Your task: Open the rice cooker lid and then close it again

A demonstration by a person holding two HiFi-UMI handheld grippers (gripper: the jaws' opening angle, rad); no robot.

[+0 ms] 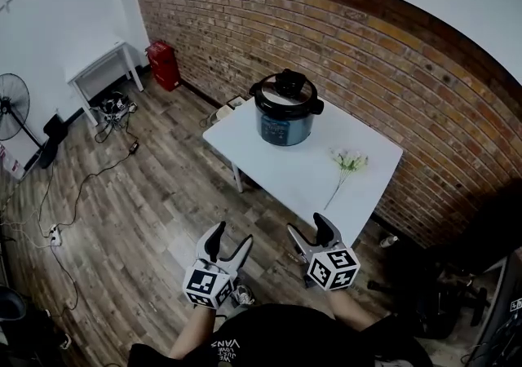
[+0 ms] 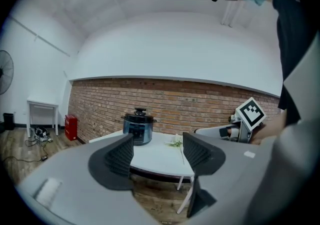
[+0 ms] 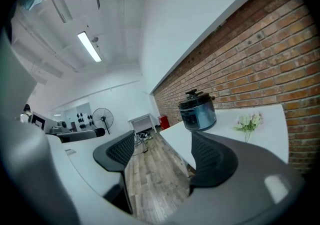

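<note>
- White table (image 1: 277, 174) beside brick wall (image 1: 383, 64); flower sprig (image 1: 349, 163) lying near its right edge.
- Red container (image 1: 163, 64) and small white side table (image 1: 99, 70) by far wall.
- Standing fan (image 1: 11, 106) at far left, on wood floor (image 1: 139, 218).

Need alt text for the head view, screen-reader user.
A closed rice cooker stands at the far side of a white table by a brick wall, with a flower sprig lying on the table nearer the camera. In the foreground the left claw and right claw are open and empty above a wood floor.
</note>
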